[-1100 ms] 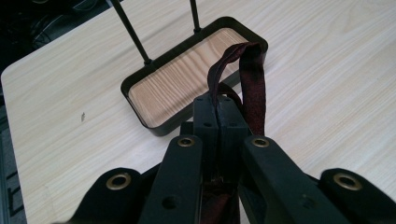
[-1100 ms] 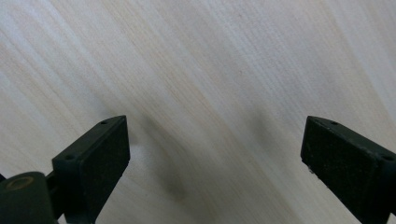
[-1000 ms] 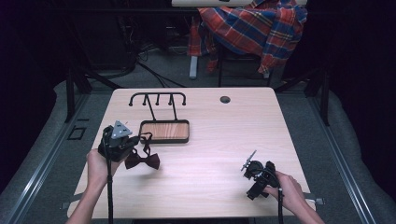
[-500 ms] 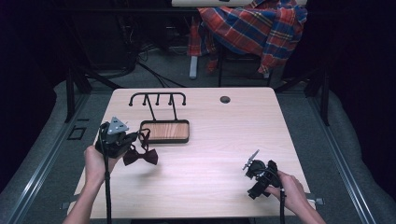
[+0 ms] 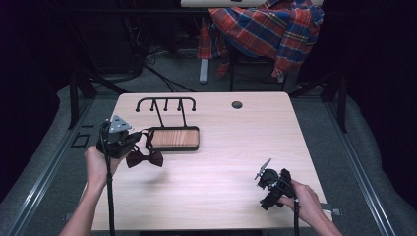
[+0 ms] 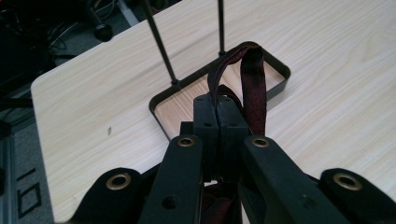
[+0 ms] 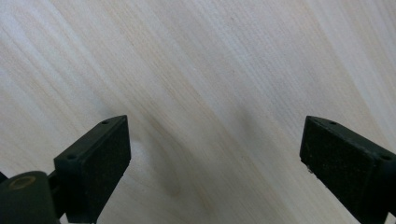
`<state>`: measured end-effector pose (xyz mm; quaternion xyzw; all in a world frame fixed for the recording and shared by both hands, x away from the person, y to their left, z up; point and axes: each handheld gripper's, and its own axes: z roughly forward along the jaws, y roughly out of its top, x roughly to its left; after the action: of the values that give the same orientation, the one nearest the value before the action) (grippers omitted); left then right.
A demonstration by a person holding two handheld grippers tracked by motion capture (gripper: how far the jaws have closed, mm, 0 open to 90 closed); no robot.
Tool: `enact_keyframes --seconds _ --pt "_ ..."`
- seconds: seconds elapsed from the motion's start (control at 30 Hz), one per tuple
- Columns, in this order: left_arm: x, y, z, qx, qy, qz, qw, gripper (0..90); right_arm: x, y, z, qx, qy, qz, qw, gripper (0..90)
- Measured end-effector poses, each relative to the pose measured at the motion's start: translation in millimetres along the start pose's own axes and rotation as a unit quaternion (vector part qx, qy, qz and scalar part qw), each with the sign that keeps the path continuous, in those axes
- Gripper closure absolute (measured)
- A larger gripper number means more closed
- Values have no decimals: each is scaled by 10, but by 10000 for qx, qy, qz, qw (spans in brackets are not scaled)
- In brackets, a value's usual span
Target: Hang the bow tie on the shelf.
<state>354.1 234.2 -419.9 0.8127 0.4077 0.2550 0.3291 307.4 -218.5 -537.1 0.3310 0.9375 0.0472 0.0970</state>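
Note:
A dark red bow tie (image 5: 143,158) hangs above the table at the left, held by its strap (image 6: 252,84). My left gripper (image 5: 132,141) is shut on that strap, which loops up past the jaw tips (image 6: 218,112). Just right of it stands a black rack with a wooden base tray (image 5: 173,138) and a hook bar (image 5: 166,102) on two posts. My right gripper (image 5: 268,183) rests low near the table's front right, open, with bare wood between its pads (image 7: 95,158).
The light wooden table (image 5: 236,147) has a dark round hole (image 5: 237,104) near its far edge. A plaid cloth (image 5: 265,29) drapes over a chair behind the table. Black cables trail from both grippers toward the front edge.
My left gripper has lifted and moved away toward the rack, carrying the bow tie off the table. The right gripper has stayed almost still.

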Motion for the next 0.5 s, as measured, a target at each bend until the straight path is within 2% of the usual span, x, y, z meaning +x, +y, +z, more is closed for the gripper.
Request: enact_keyframes --seconds 0.17,0.23,0.37,0.5 --pt "83 53 -15 -27 80 -45 10000 886 -12 -33 3 -71 45 77 9999 85" --pt "102 84 -14 -7 99 -30 9999 886 -5 -17 -17 -44 -46 10 10000 85" --pt "156 164 -8 -9 172 -33 9998 886 17 11 6 -51 53 -28 10000 85" --pt "209 218 11 -33 229 -93 9997 886 -1 -19 8 -41 24 17 10000 86"
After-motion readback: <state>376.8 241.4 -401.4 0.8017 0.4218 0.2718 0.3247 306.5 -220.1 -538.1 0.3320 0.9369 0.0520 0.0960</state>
